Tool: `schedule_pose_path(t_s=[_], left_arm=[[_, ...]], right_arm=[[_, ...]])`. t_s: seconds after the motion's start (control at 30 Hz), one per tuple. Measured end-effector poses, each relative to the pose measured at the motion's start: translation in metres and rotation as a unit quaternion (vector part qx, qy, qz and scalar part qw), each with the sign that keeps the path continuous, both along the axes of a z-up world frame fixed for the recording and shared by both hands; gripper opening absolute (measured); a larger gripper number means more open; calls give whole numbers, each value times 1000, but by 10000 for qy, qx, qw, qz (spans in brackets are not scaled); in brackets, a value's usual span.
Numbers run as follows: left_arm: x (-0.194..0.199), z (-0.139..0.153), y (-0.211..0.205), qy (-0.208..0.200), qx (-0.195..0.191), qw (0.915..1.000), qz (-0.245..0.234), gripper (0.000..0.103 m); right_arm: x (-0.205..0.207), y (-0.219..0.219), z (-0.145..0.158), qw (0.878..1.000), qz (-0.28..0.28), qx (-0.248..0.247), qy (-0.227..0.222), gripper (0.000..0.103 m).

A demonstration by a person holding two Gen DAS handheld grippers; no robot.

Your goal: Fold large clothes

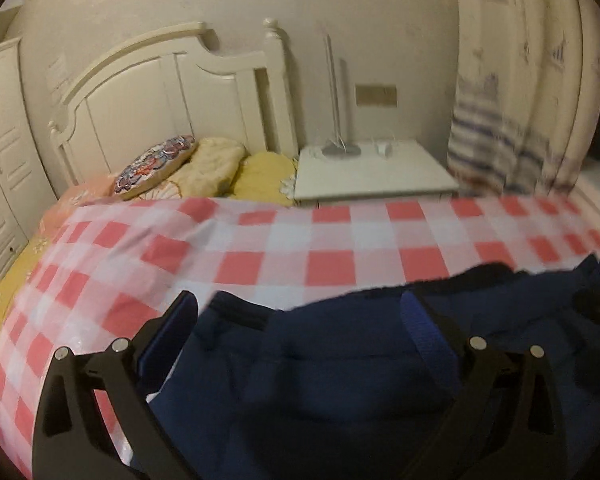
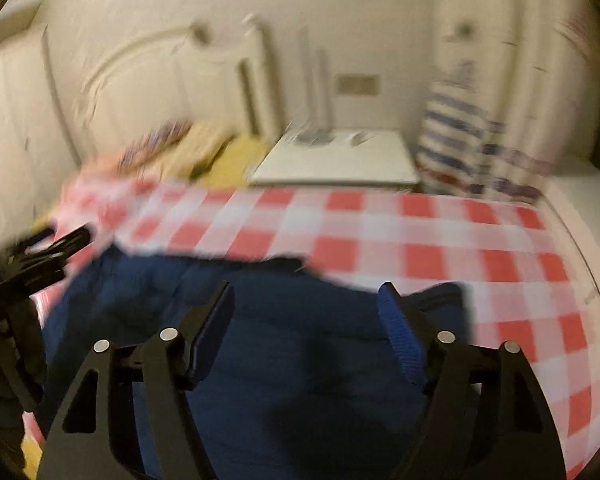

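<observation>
garment (image 1: 320,380): soft, limp navy cloth on bed (image 1: 260,240); take far hem corners | left gripper (image 1: 300,320), right gripper (image 2: 306,312): jaws wide, holding nothing

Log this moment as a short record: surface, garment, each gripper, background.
surface: bed under a red-and-white checked cloth
garment: navy garment lying on the cloth at the near edge, bunched
left gripper: open, above the garment, nothing held
right gripper: open, above the garment, nothing held
background: white headboard, pillows, white nightstand, striped curtain
image quality: right wrist view motion-blurred
</observation>
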State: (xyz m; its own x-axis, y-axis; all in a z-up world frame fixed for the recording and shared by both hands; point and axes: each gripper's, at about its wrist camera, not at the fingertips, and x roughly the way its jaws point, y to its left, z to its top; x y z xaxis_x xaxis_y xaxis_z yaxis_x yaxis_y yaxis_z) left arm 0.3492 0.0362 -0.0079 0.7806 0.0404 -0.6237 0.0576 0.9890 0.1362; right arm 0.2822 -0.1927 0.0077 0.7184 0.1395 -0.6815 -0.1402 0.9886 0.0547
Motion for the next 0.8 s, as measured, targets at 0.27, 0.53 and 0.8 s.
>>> schedule_pose_path(t_s=[0.27, 0.53, 0.8], left_arm=[[26, -34, -34, 360, 624, 9967, -368, 101], [45, -74, -31, 919, 450, 9941, -353, 101], [47, -76, -27, 918, 275, 9948, -357, 101]], right_arm=[[38, 28, -36, 9970, -108, -561, 514, 75], [57, 25, -75, 9948, -116, -366, 945, 79], [55, 25, -77, 9958, -103, -319, 857, 80]])
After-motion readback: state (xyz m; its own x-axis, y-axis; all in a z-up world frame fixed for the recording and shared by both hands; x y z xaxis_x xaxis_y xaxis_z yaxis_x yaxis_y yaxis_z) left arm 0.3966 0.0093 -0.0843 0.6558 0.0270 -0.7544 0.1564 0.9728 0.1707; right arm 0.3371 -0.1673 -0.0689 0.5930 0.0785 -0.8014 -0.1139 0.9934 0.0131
